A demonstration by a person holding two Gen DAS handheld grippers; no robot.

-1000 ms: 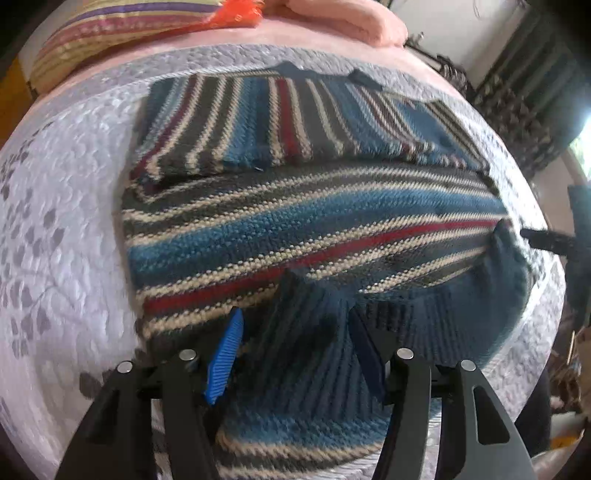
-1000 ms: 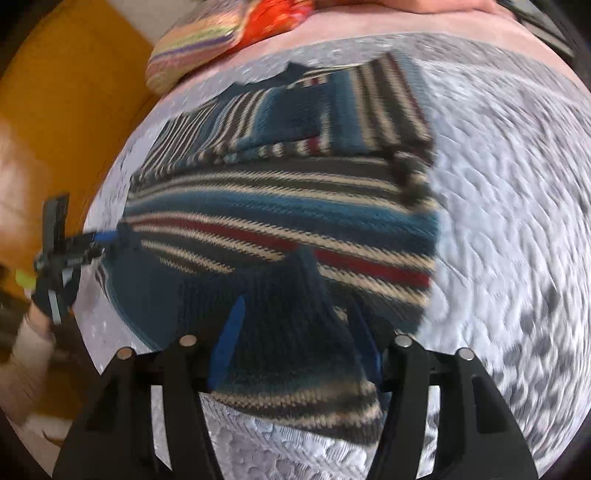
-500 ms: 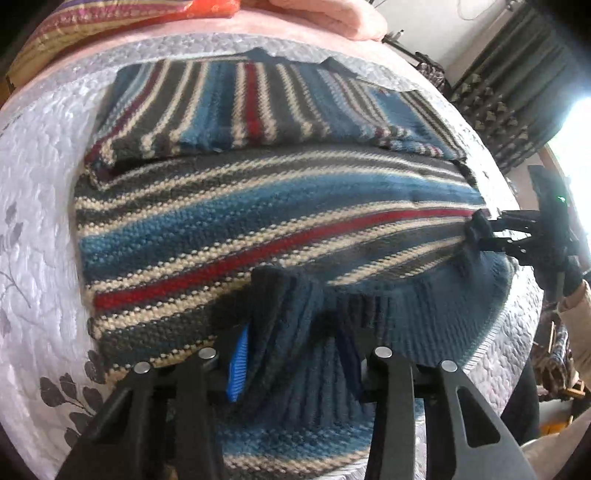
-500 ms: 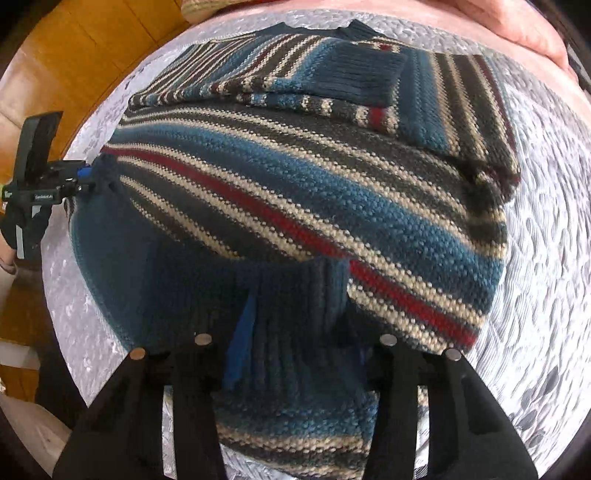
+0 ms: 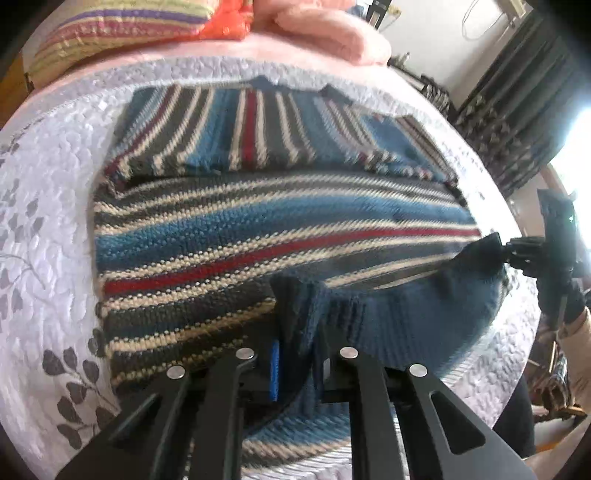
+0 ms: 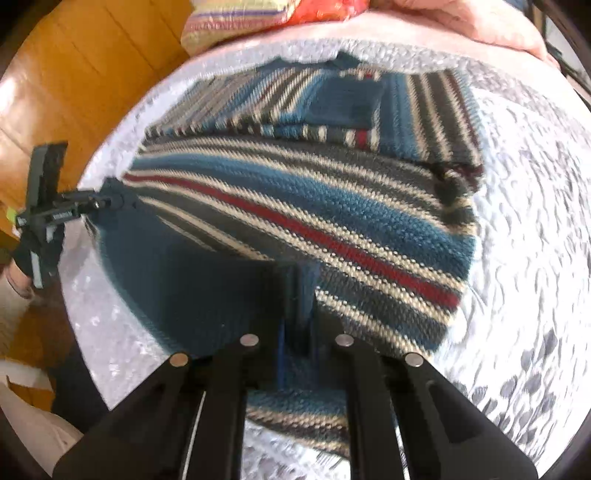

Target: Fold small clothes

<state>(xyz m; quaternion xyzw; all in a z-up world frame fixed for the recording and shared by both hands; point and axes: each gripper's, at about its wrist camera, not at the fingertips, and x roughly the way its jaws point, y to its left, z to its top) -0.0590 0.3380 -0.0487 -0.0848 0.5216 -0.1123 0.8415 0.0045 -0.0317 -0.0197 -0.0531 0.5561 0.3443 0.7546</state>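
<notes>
Sweater (image 5: 280,236) lies on the bed (image 5: 44,206), hem pinched in both claws. Since a second ago the left claw (image 5: 295,343) and right claw (image 6: 295,325) have clamped tighter on the ribbing, ready to carry it forward.

A bed (image 5: 44,206) under a white quilted cover printed with grey leaves fills both views. A striped pillow (image 5: 110,33) and pink blanket (image 5: 332,33) lie at its head. Dark patterned curtains (image 5: 517,122) flank a bright window (image 5: 576,155); orange wooden flooring (image 6: 74,81) shows alongside.
</notes>
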